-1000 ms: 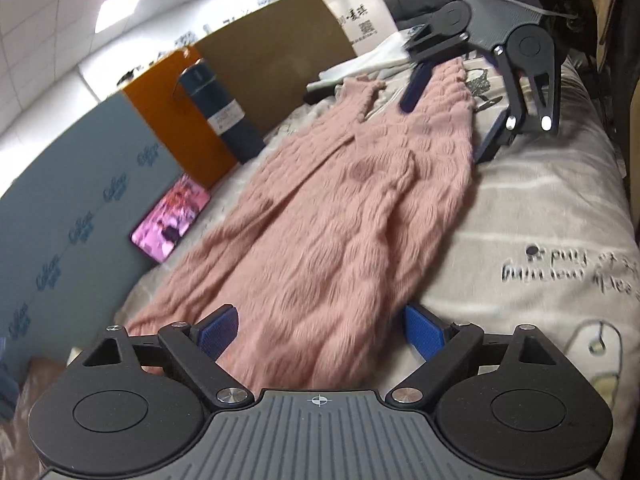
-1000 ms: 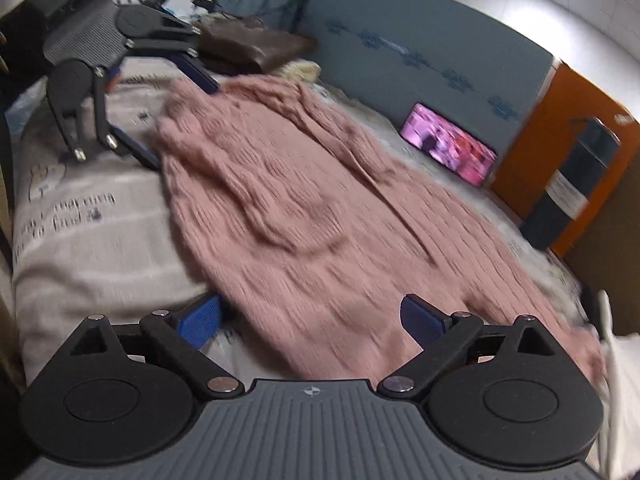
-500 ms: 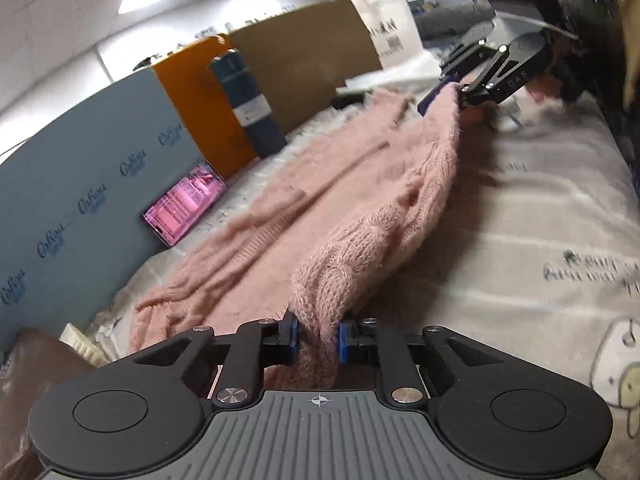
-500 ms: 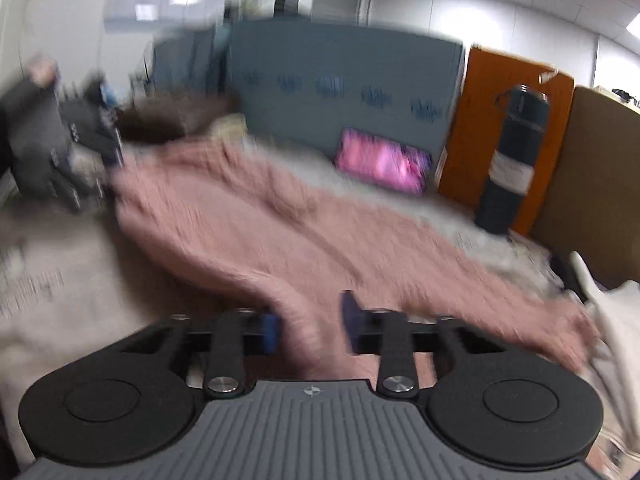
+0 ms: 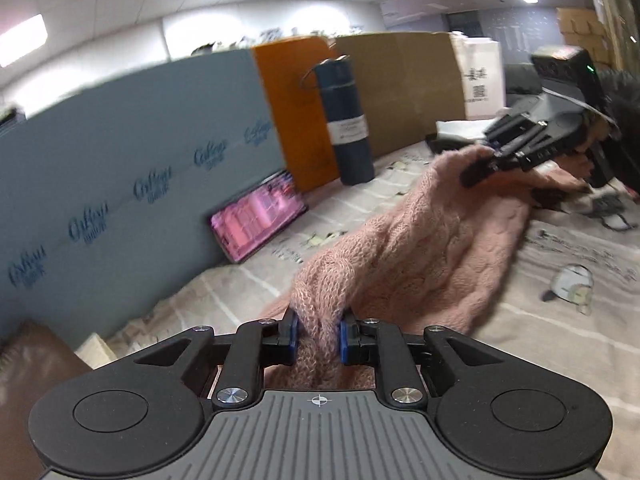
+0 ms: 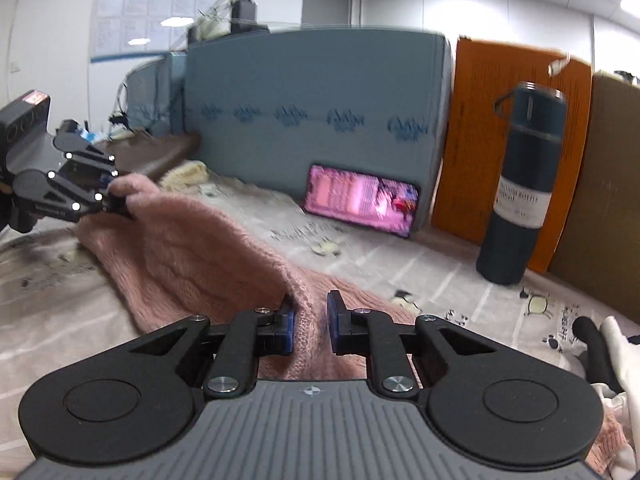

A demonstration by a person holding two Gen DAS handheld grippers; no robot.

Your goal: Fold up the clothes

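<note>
Sweater [image 5: 420,248] pinched in both jaws.

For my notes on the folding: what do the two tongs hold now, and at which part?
Both hold the pink sweater: left tongs and right tongs each pinch a bunched edge; which part cannot be told.

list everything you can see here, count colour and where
sweater: 1, pink knit, lifted off the bed sheet, strung between both grippers
bed sheet: 1, pale grey with cartoon prints, under everything
bottle: 1, dark blue with a white label, upright by the orange board
phone: 1, pink screen lit, leaning on the blue panel
blue panel: 1, grey-blue, behind the bed sheet
orange board: 1, orange, right of the blue panel
left hand-held gripper: 1, black with blue pads, closed on the sweater
right hand-held gripper: 1, same colours, closed on the sweater
</note>
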